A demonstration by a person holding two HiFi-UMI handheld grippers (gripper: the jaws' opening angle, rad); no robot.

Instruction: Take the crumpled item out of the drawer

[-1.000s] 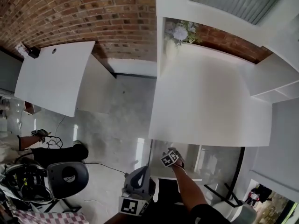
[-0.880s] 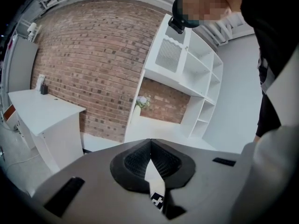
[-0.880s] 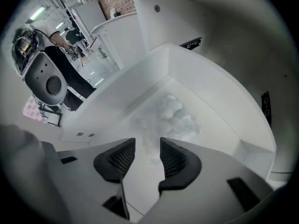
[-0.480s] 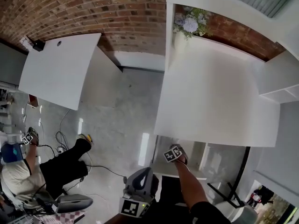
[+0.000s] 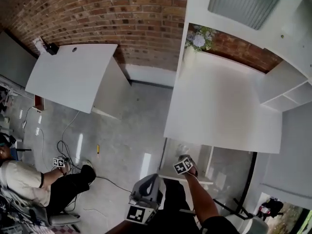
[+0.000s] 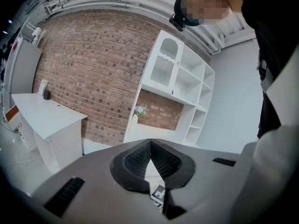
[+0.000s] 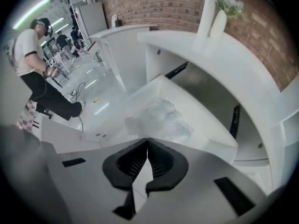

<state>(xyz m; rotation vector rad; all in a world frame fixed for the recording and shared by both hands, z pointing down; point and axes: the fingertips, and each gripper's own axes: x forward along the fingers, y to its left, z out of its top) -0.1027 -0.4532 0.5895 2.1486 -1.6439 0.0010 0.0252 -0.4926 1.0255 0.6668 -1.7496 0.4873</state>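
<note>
Pinching the near edge of the crumpled clear plastic (image 7: 161, 118), your right gripper's (image 7: 148, 140) jaws have just been closing and meet tip to tip on the film. The plastic bunches just beyond the tips, inside the walls of the open white drawer (image 7: 198, 111) under the white desk (image 7: 243, 59). A vase of flowers (image 7: 219, 17) stands at the desk's far end by the brick wall (image 7: 163, 3). Your left gripper (image 6: 150, 140), near you and left of the right one, has its jaws pressed together on nothing, facing the white shelf unit (image 6: 187, 83). A person (image 7: 30, 45) is far to the left.
</note>
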